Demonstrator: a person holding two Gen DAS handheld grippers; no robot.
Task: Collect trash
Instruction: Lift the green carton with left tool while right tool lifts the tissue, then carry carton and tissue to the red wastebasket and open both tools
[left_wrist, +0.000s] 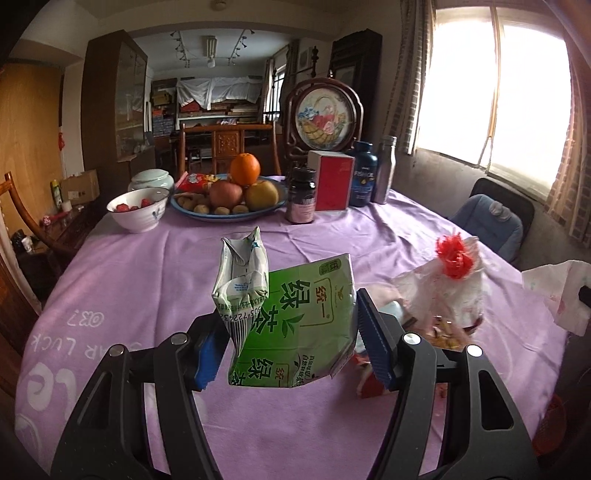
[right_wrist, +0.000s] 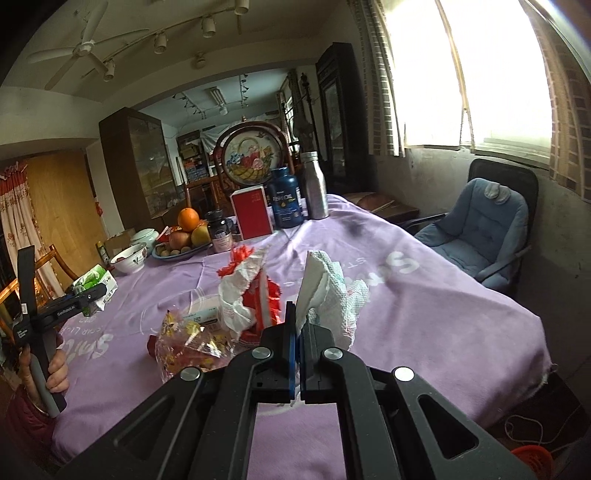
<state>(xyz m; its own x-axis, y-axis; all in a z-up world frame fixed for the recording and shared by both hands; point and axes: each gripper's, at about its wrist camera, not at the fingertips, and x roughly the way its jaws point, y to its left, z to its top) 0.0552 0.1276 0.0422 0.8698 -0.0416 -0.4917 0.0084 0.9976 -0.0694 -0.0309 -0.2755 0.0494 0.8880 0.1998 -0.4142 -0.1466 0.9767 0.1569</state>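
Observation:
My left gripper (left_wrist: 291, 347) is shut on two crushed drink cartons held above the purple tablecloth (left_wrist: 147, 266): a green tea carton (left_wrist: 306, 325) and a white carton (left_wrist: 242, 280) against the left pad. In the right wrist view that gripper (right_wrist: 79, 306) is at the far left with a hand on its handle. My right gripper (right_wrist: 298, 321) is shut on a crumpled white paper towel (right_wrist: 328, 291), which also shows at the right edge of the left wrist view as the paper towel (left_wrist: 554, 295). Between the grippers lies a heap of red-and-white wrappers (right_wrist: 251, 295) and a clear snack bag (right_wrist: 184, 339).
At the table's far end stand a fruit plate (left_wrist: 229, 216), a bowl (left_wrist: 138, 216), a dark jar (left_wrist: 301, 195), a red box (left_wrist: 334, 182), a blue bottle (left_wrist: 364, 173) and a metal flask (left_wrist: 386, 170). A blue padded chair (right_wrist: 480, 229) is by the window. A red basket (right_wrist: 532, 458) sits on the floor.

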